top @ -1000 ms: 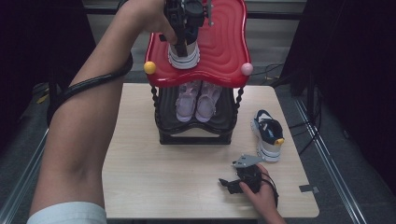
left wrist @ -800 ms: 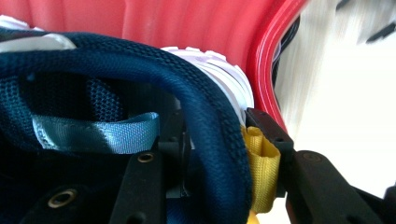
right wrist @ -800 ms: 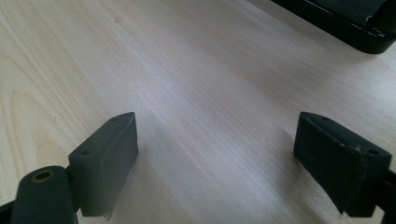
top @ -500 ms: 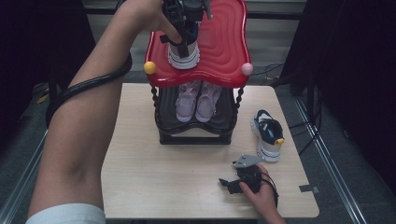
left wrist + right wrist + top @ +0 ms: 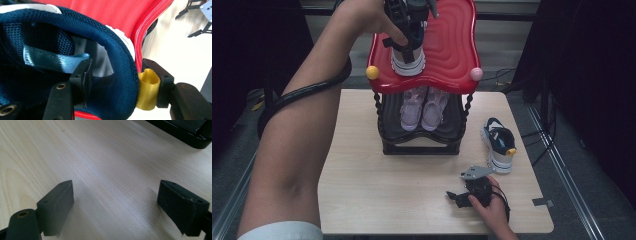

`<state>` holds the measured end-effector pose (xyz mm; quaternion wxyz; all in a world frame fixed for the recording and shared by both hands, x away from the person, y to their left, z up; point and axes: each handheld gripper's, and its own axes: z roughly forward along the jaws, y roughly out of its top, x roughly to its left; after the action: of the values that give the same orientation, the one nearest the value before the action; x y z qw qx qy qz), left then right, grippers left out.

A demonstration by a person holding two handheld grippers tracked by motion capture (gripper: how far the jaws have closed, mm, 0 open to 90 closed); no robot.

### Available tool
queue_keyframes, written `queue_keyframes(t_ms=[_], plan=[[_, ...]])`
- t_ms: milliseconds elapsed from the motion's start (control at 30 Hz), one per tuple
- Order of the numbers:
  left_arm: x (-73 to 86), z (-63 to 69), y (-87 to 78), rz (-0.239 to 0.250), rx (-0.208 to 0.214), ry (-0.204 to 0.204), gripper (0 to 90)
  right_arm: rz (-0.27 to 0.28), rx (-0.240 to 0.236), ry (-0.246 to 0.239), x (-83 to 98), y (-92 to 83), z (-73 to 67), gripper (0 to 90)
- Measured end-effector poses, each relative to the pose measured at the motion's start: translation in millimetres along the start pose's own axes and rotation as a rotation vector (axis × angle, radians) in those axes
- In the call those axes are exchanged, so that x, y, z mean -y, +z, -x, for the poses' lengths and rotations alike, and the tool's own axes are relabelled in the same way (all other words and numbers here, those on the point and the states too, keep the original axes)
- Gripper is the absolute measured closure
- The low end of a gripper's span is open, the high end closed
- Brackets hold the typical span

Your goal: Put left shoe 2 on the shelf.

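A navy shoe with a white sole [image 5: 408, 62] stands on the red top shelf [image 5: 447, 45] of a rack. My left gripper [image 5: 409, 30] comes down on its heel. In the left gripper view the padded heel collar [image 5: 117, 57] lies between the jaws of the left gripper [image 5: 120, 75]. One jaw is inside the shoe and clear of the collar; the other is outside, against the yellow pull loop [image 5: 148, 88]. These jaws have just been opening. My right gripper [image 5: 457, 196] rests low over the table's front, and in its own view the right gripper [image 5: 116, 200] is open with nothing between its jaws.
A pink pair of shoes [image 5: 424, 107] sits on the rack's black lower shelf. A second navy shoe [image 5: 498, 145] lies on the wooden table [image 5: 357, 165] to the right of the rack. The left forearm and its cable cross the table's left side.
The left gripper's jaws have loosened around the shoe's heel. Both hands and all the shoes stay where they were.
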<state>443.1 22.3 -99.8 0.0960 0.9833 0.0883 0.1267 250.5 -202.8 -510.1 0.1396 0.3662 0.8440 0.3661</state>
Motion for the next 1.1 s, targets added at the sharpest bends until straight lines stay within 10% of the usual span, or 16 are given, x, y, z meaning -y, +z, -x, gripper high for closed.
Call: queue_keyframes(t_ms=[1100], plan=[[-1.9,1.3,-6.3,0.007,0.031,-0.122,26.9,0.0,0.0,0.0,0.0,0.0,0.0,13.5]])
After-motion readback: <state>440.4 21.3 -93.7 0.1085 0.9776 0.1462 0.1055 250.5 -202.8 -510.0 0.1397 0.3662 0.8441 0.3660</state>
